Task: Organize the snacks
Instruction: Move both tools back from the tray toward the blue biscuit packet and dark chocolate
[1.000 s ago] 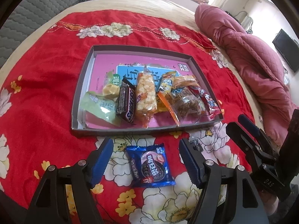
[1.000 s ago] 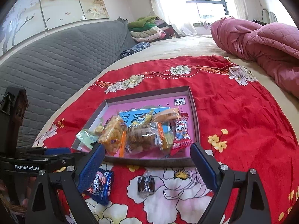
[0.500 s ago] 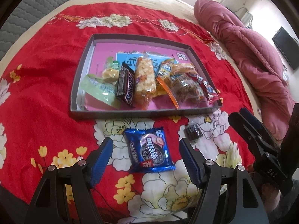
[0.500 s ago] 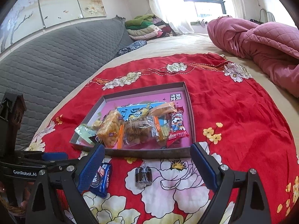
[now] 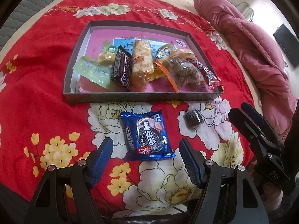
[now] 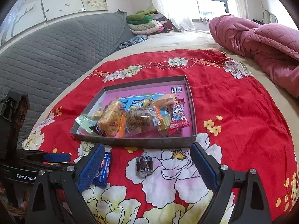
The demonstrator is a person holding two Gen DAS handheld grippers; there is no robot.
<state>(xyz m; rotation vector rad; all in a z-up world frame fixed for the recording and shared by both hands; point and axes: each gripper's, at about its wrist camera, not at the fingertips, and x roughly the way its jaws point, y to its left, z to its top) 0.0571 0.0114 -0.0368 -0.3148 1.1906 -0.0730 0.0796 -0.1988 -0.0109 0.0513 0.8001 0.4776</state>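
A shallow grey tray (image 5: 142,95) (image 6: 190,91) with a pink floor holds several wrapped snacks on the red floral cloth. In front of it lie a blue cookie packet (image 5: 147,137) (image 6: 103,168) and a small dark wrapped sweet (image 5: 193,119) (image 6: 144,166). My left gripper (image 5: 146,161) is open and empty, its fingers on either side of the blue packet's near end, above it. My right gripper (image 6: 146,168) is open and empty, hovering with the dark sweet between its fingers; it also shows at the right edge of the left wrist view (image 5: 248,119).
The red cloth (image 6: 233,100) covers a bed. A rolled pink quilt (image 6: 261,44) lies at the right. A grey quilted headboard (image 6: 56,52) runs along the left. Folded clothes (image 6: 147,23) are stacked at the back near the window.
Both grippers have pulled back toward the near edge of the cloth, so the tray sits farther away. The blue packet and dark sweet have not moved. Both grippers stay open.
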